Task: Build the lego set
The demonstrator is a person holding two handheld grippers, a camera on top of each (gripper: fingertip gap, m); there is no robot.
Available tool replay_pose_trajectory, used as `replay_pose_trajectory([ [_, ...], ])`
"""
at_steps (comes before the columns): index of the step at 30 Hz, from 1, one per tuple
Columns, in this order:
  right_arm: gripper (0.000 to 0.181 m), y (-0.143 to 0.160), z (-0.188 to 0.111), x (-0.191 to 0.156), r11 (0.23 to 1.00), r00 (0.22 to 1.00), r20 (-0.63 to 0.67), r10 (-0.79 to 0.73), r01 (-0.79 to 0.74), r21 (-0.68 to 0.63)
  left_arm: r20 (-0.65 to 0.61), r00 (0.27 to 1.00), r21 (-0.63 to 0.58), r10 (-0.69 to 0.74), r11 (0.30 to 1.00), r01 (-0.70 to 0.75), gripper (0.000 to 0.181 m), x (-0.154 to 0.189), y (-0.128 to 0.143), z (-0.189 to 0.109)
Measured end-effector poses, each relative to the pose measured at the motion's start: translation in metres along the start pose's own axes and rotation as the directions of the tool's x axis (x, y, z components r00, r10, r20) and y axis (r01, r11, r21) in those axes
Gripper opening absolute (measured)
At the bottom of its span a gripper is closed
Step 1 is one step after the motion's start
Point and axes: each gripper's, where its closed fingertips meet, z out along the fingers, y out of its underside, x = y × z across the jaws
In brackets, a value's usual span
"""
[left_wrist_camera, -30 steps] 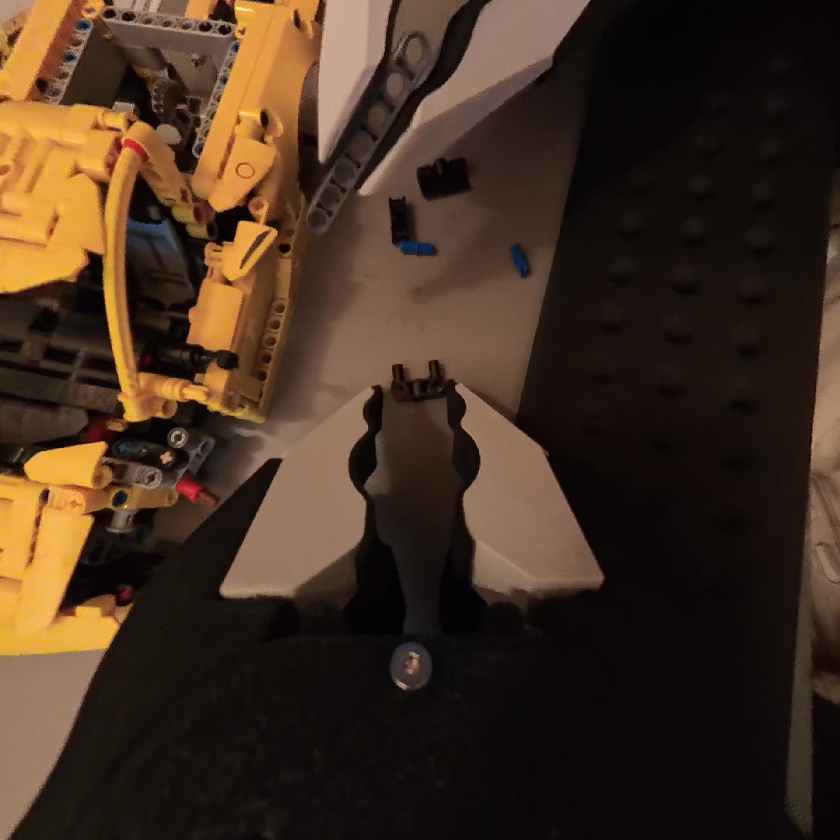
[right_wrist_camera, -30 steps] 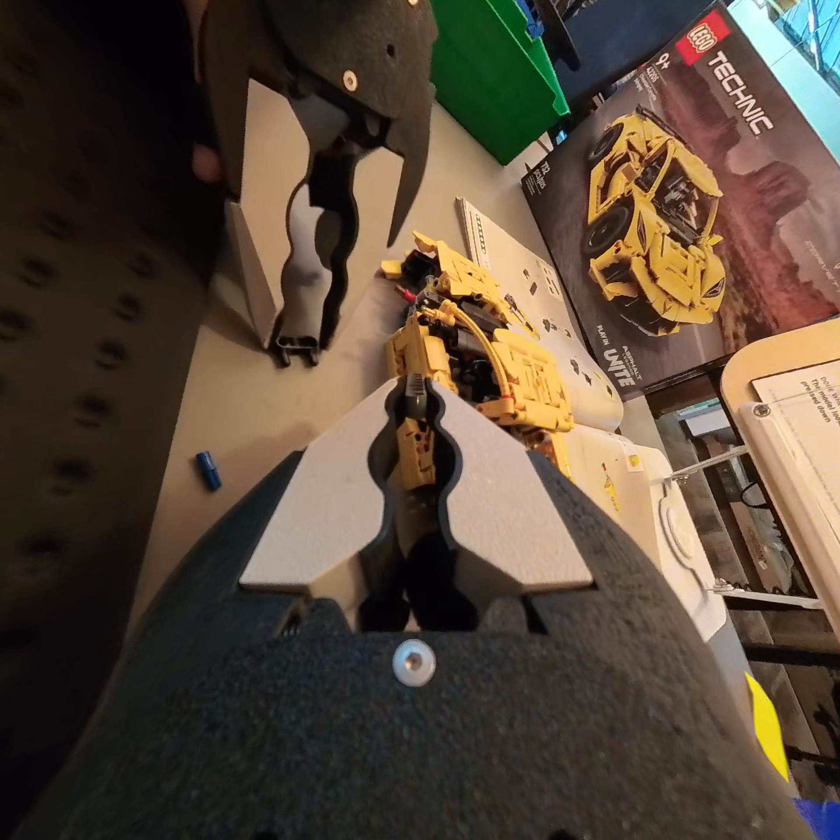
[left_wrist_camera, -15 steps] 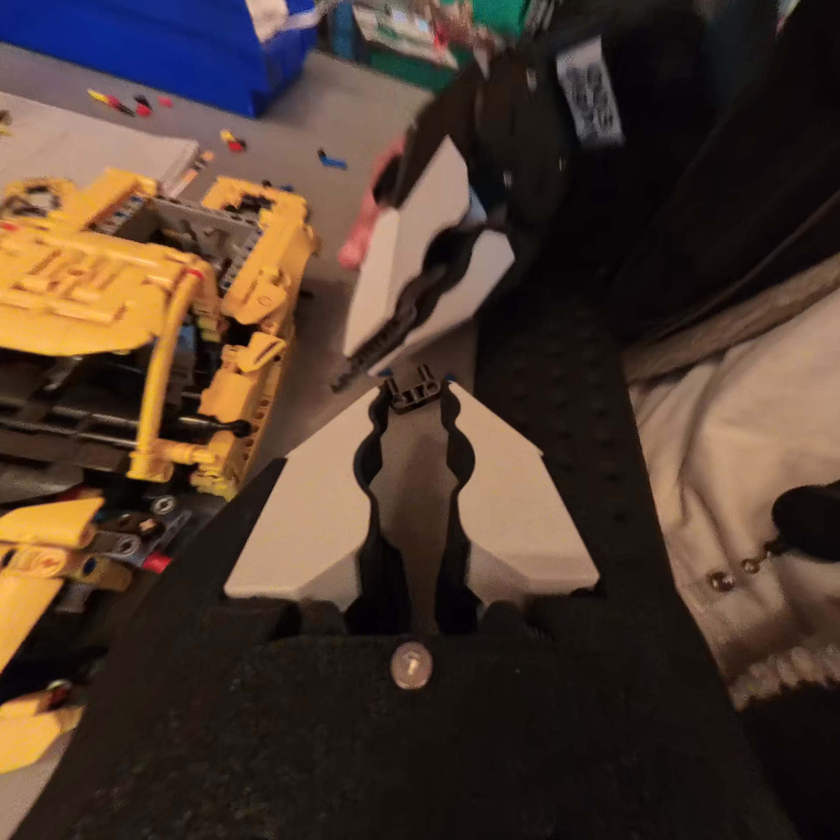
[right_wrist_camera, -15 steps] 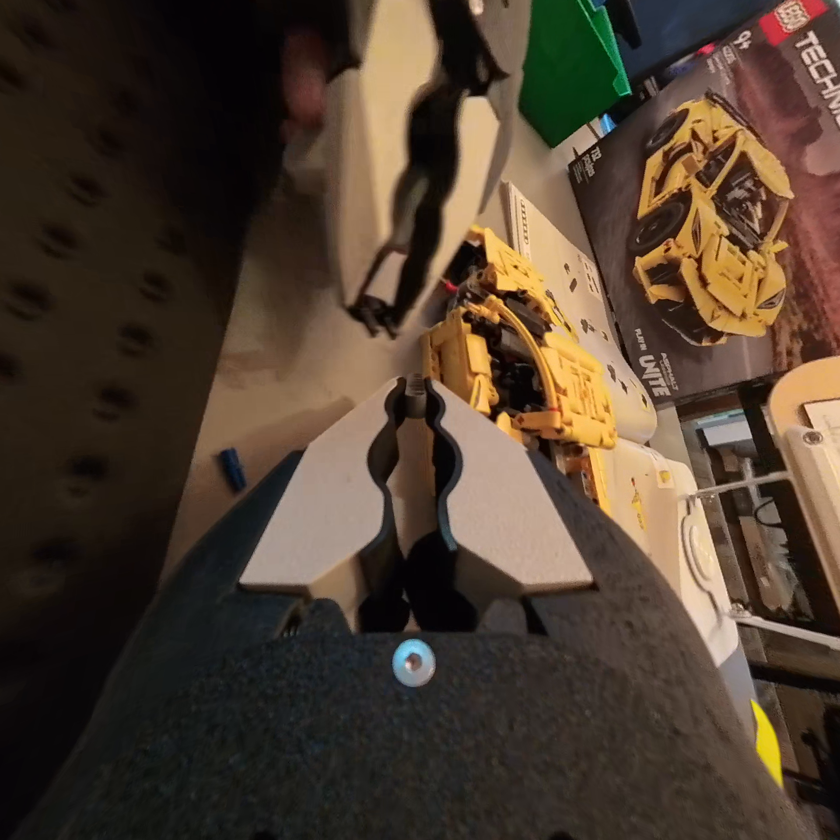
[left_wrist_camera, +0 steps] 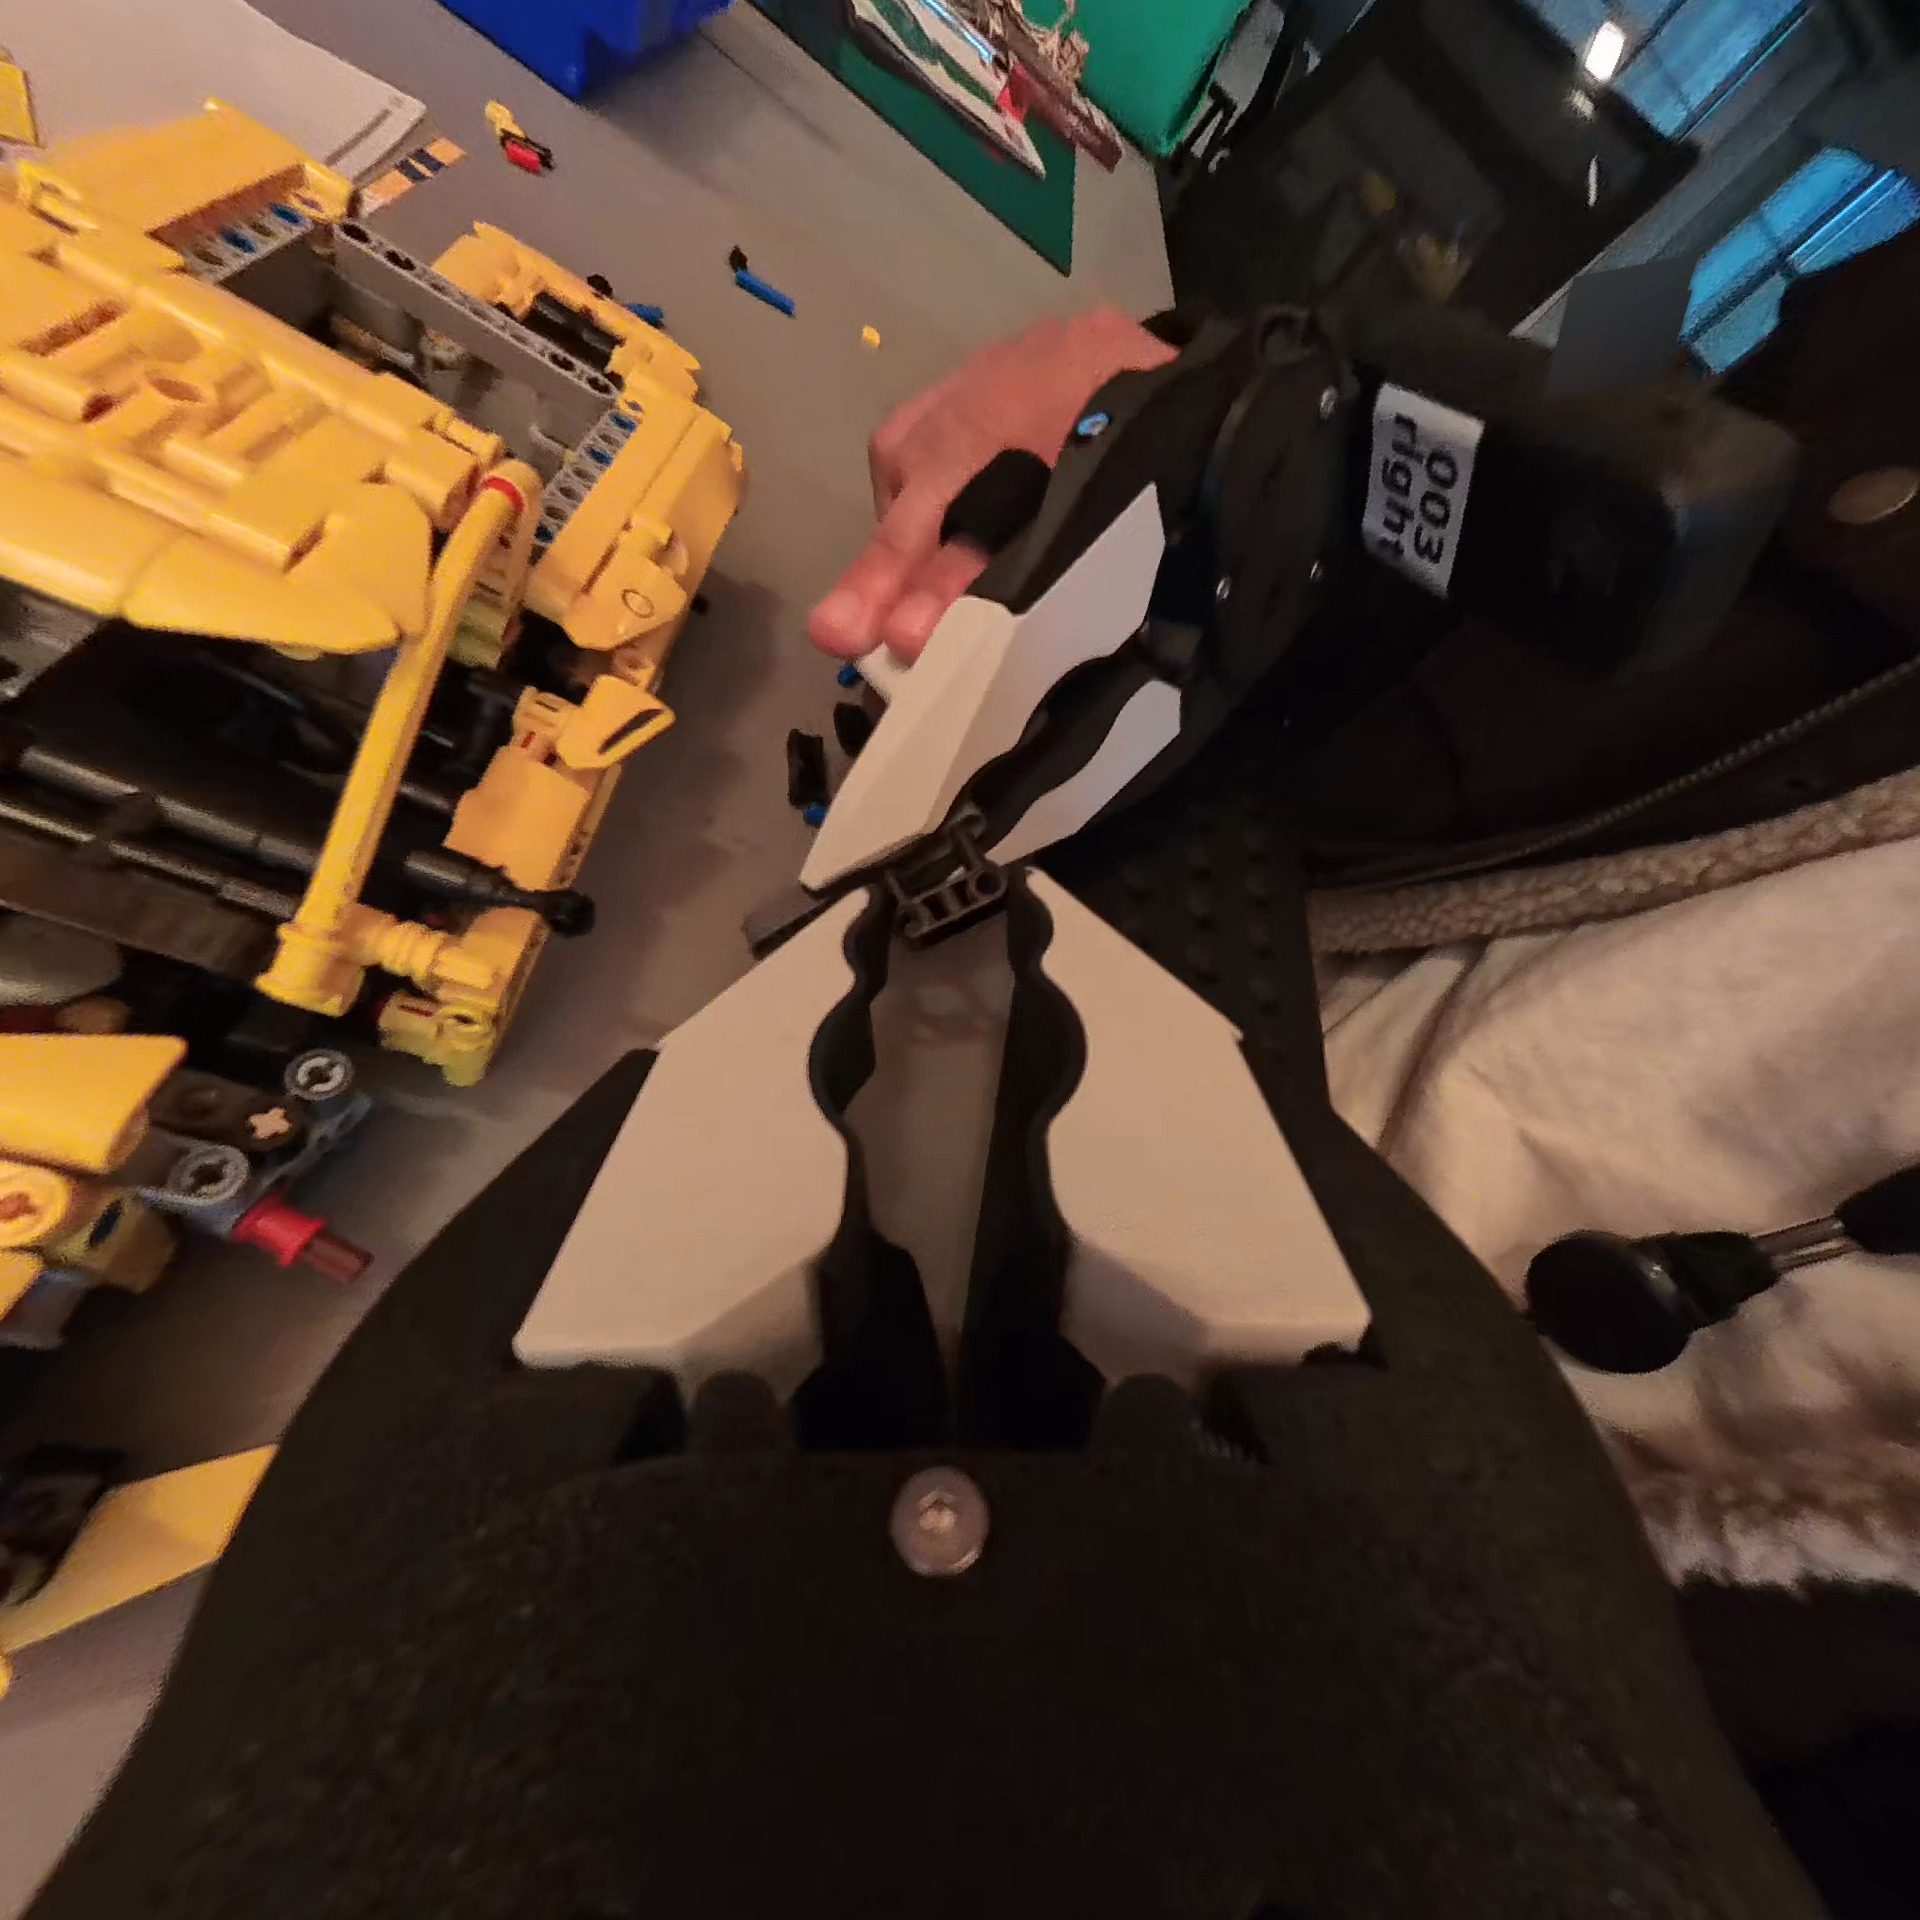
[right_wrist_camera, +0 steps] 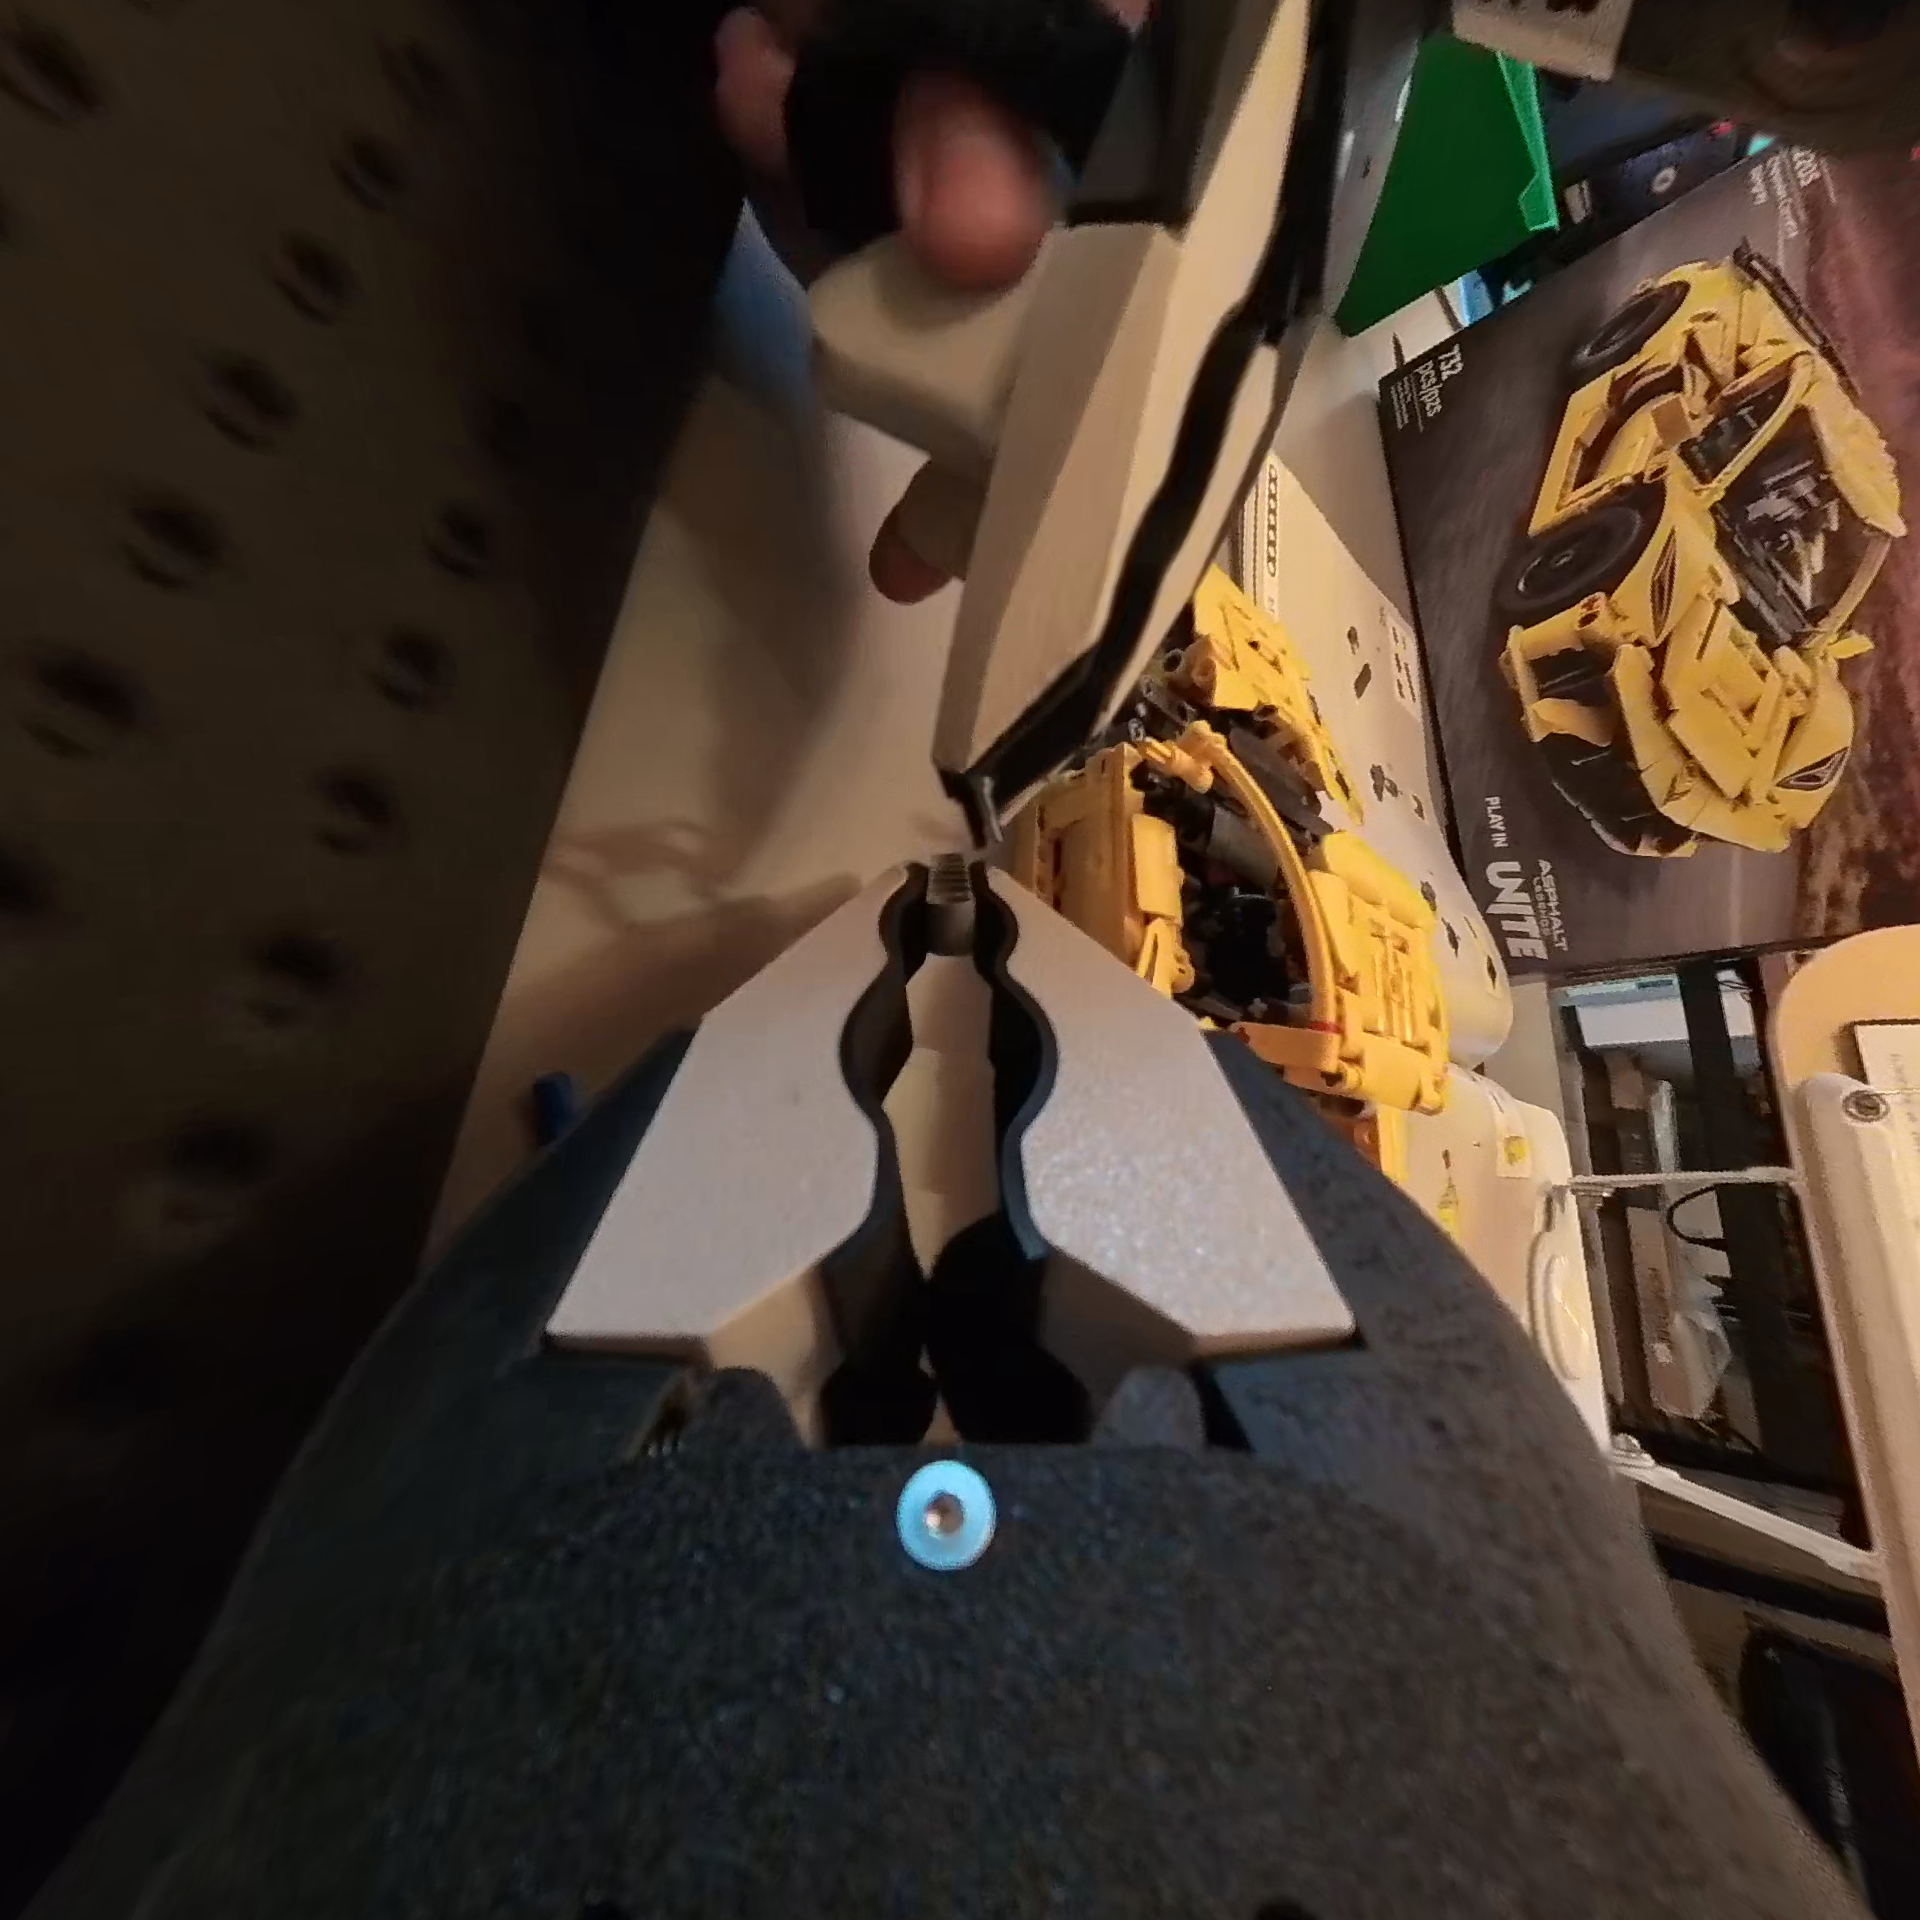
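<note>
- Left gripper (left_wrist_camera: 943, 909), nearly closed, pinches a small black connector (left_wrist_camera: 948, 902).
- Right gripper (right_wrist_camera: 943, 883), nearly closed, grips a grey beam (right_wrist_camera: 945, 902); tips nearly meet.
- Yellow car model (left_wrist_camera: 343, 582) sits left.

Half-built yellow plastic lego car (left_wrist_camera: 343, 582) on grey surface (left_wrist_camera: 665, 935), chassis open, grey beam frame exposed. Small black lego connector (left_wrist_camera: 943, 902) pinched in left claw (left_wrist_camera: 940, 914) tips. Grey lego beam (right_wrist_camera: 945, 902) clamped in right claw (right_wrist_camera: 943, 883), off surface.

Glossy yellow plastic car model (left_wrist_camera: 312, 499) on a smooth matt grey tabletop (left_wrist_camera: 675, 177); grainy black foam covers the left hand-held gripper (left_wrist_camera: 943, 904).
</note>
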Motion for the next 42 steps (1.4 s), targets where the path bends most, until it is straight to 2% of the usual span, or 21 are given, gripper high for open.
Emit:
replay_pose_trajectory([
  [13, 0.008, -0.004, 0.000, 0.003, 1.000, 0.999, -0.027, -0.031, 0.031, 0.002, -0.018, 0.984, -0.029, -0.179, 0.984, 0.178, 0.022, -0.011, 0.006, 0.000],
  [22, 0.008, -0.001, 0.003, -0.003, 0.997, 0.998, -0.006, -0.068, 0.068, -0.028, 0.049, 0.995, -0.090, -0.085, 0.992, 0.089, 0.022, -0.013, 0.013, 0.004],
  [35, 0.007, 0.001, 0.007, -0.009, 0.981, 0.990, 0.012, -0.139, 0.139, -0.132, 0.005, 0.981, -0.110, -0.195, 0.975, 0.195, 0.021, -0.015, 0.017, 0.006],
  [39, 0.007, -0.002, 0.006, -0.009, 0.992, 0.996, 0.019, -0.083, 0.085, -0.089, -0.029, 0.974, -0.101, -0.226, 0.970, 0.222, 0.021, -0.013, 0.016, 0.004],
  [42, 0.008, -0.005, 0.000, -0.002, 0.991, 0.991, 0.049, 0.126, -0.127, 0.027, -0.061, 0.975, -0.042, -0.215, 0.976, 0.213, 0.022, -0.009, 0.006, 0.001],
])
